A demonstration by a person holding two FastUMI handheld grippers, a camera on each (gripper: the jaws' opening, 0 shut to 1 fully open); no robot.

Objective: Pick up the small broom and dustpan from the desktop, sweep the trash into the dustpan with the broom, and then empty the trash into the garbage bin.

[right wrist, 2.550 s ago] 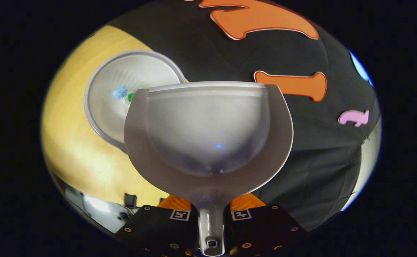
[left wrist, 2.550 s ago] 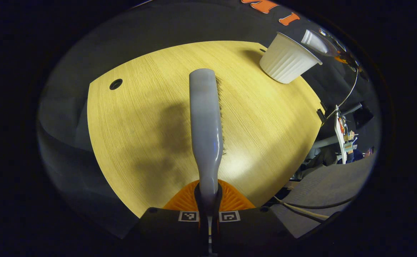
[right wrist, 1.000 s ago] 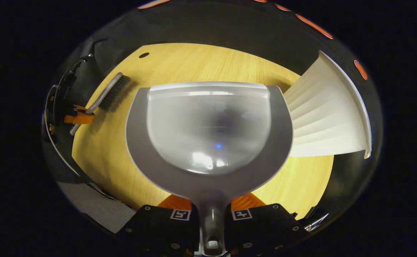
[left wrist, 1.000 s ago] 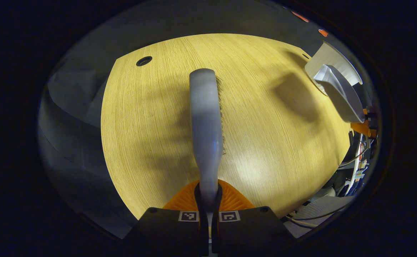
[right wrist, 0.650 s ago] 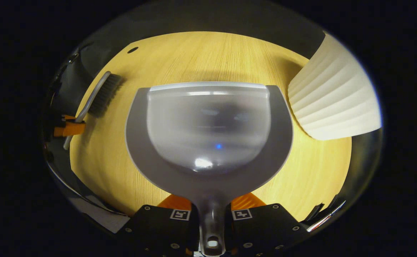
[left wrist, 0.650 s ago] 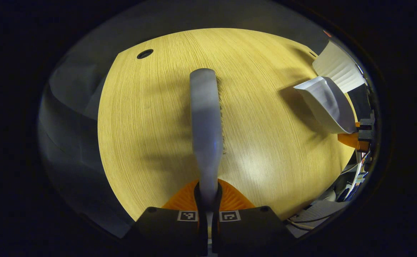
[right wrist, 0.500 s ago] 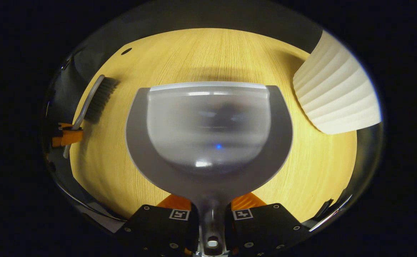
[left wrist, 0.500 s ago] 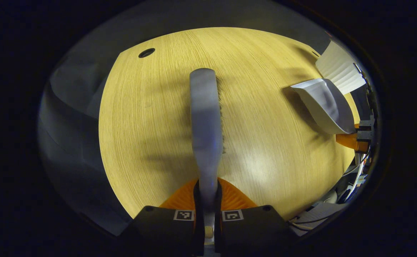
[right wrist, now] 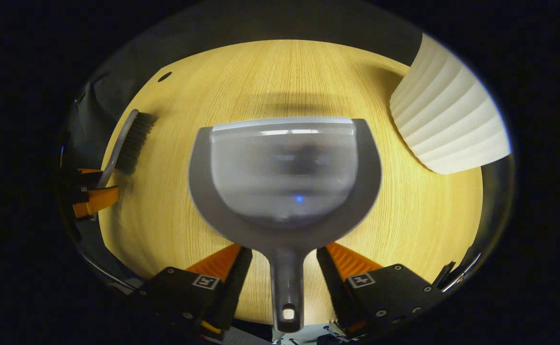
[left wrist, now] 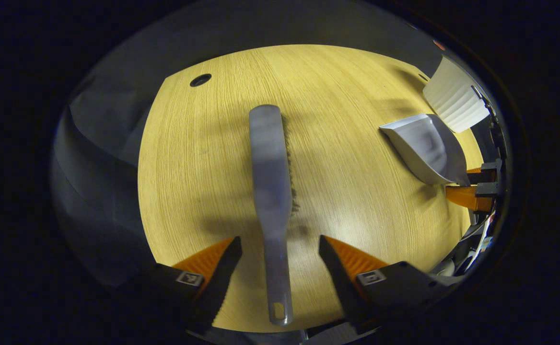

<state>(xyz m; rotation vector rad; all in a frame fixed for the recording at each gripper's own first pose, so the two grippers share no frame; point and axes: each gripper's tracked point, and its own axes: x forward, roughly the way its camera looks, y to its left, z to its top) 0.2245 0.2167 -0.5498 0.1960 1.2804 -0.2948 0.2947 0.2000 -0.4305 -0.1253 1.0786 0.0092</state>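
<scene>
Both sets of fingers spread wide, gripping nothing: broom point(left wrist: 270, 191) lies on desk point(left wrist: 356, 230) btwn left gripper point(left wrist: 280, 251) fingers, dustpan point(right wrist: 285, 187) btwn right gripper point(right wrist: 280, 263) fingers. Dustpan looks empty, garbage bin point(right wrist: 448, 129) beyond to the right, so task seems done.

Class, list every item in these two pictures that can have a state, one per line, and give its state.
Broom: lying on the desk, released.
Dustpan: resting on the desk, released, empty.
Bin: upright beside the dustpan.
Left tongs: open around the broom handle.
Right tongs: open around the dustpan handle.
</scene>
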